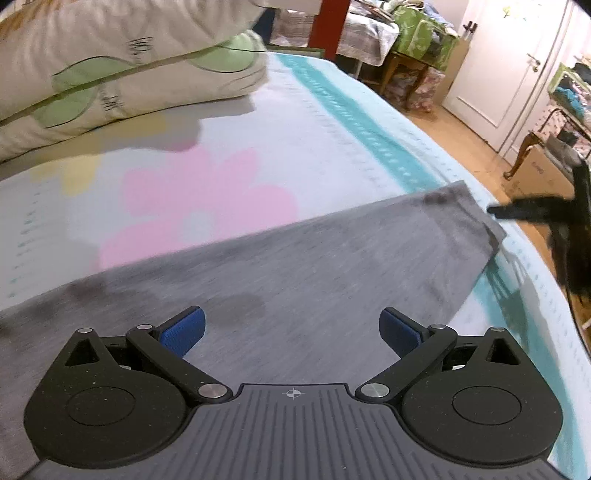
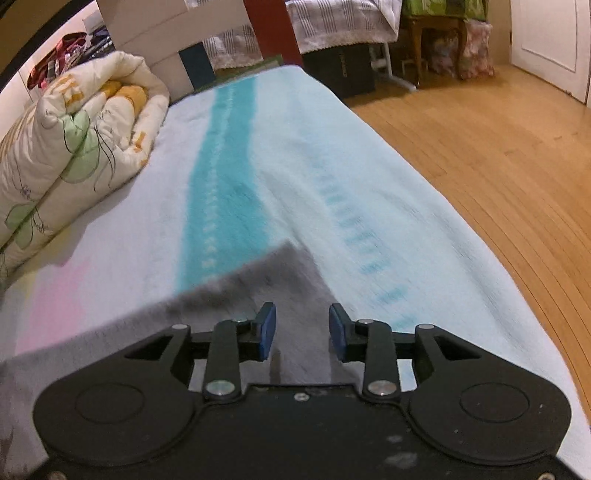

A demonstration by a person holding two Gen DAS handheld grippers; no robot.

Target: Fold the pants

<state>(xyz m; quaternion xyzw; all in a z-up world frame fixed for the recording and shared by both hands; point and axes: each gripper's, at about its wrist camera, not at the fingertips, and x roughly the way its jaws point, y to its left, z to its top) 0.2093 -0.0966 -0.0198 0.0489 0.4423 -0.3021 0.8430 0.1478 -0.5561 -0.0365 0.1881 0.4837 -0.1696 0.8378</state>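
No legible text, labels, numbers anywhere

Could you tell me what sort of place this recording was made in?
Most likely a home bedroom: the grey pants lie on a bed with a flowered sheet, a rolled quilt sits alongside, and a white door opens off the wood floor.

I see bed (image 2: 295, 155) under pale cover with teal stripe (image 2: 225, 177) and pink flower print (image 1: 199, 203). Rolled floral quilt (image 2: 74, 155) at far left of bed. Red post (image 2: 271, 29) beyond bed end. Wood plank floor (image 2: 480, 147) to right. White door (image 1: 506, 66) in far corner. Wooden stool (image 2: 436, 40) beside it. Warm indoor light.
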